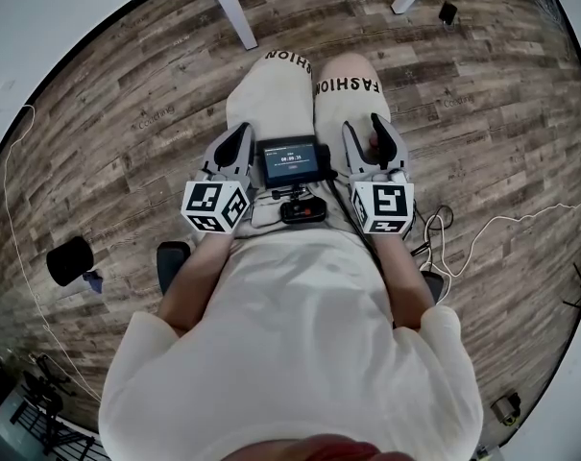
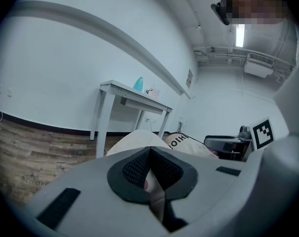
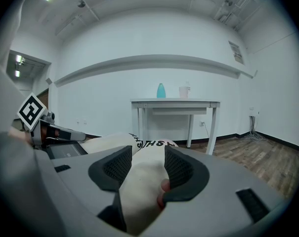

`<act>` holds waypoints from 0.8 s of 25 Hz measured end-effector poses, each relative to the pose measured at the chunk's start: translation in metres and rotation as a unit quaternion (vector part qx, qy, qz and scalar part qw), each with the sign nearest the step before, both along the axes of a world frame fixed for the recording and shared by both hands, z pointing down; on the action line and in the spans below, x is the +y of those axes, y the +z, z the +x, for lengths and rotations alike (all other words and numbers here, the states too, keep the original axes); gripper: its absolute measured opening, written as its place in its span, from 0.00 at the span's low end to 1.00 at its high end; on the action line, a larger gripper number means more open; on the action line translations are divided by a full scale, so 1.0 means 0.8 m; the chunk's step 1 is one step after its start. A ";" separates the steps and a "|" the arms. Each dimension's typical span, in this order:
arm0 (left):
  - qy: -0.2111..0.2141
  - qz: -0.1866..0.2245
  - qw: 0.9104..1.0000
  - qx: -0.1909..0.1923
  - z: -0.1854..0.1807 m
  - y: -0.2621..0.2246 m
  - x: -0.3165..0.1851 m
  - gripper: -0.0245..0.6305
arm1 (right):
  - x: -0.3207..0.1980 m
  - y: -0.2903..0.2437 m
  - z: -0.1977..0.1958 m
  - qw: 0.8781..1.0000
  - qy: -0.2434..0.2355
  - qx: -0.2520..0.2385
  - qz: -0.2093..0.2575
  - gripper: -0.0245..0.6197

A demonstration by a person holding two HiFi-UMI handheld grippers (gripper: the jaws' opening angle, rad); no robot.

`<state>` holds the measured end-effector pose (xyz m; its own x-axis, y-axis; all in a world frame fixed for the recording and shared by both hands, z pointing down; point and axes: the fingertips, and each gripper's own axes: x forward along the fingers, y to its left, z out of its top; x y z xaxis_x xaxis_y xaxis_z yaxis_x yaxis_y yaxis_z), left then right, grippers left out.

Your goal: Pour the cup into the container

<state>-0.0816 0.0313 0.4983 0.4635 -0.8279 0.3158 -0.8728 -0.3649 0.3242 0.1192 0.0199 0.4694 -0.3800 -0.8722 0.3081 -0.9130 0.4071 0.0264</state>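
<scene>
I am sitting with both tools resting on my lap, on my cream trousers with black lettering (image 1: 282, 89). My left tool (image 1: 240, 134) lies on my left thigh. In the left gripper view its two dark ribbed pads (image 2: 134, 168) meet at their tips, so that tool (image 2: 150, 151) is closed with nothing clamped. My right tool (image 1: 365, 125) lies on my right thigh. Its jaws stand partly apart, and in the right gripper view only the trouser cloth and a fingertip show in the gap of that tool (image 3: 147, 154); the pads press on nothing.

Between the two tools, on my lap, sits a small black device with a lit screen (image 1: 290, 159), and just below it a smaller black box (image 1: 302, 209).

The task's things are well away from me, across the wood-plank floor (image 1: 108, 133). A white four-legged table (image 3: 175, 102) stands against the white wall. On its tabletop a teal bottle-shaped container (image 3: 160, 90) stands upright. A pale translucent cup (image 3: 184, 91) stands upright near it, on its right, the two apart. The left gripper view shows the same table (image 2: 132, 94) from the side, with the teal container (image 2: 138, 84) on it.
</scene>
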 end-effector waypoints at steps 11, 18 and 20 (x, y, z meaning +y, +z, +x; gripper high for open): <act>0.001 0.001 1.000 0.001 0.001 0.002 -0.001 0.05 | -0.001 0.002 0.001 1.000 0.001 0.001 0.000 0.36; 0.003 0.010 1.000 -0.020 0.004 -0.001 0.002 0.05 | 0.000 0.002 -0.001 1.000 0.000 0.000 -0.001 0.36; 0.005 0.011 1.000 -0.027 0.006 -0.001 0.005 0.05 | 0.002 0.002 -0.001 1.000 0.000 0.001 -0.003 0.36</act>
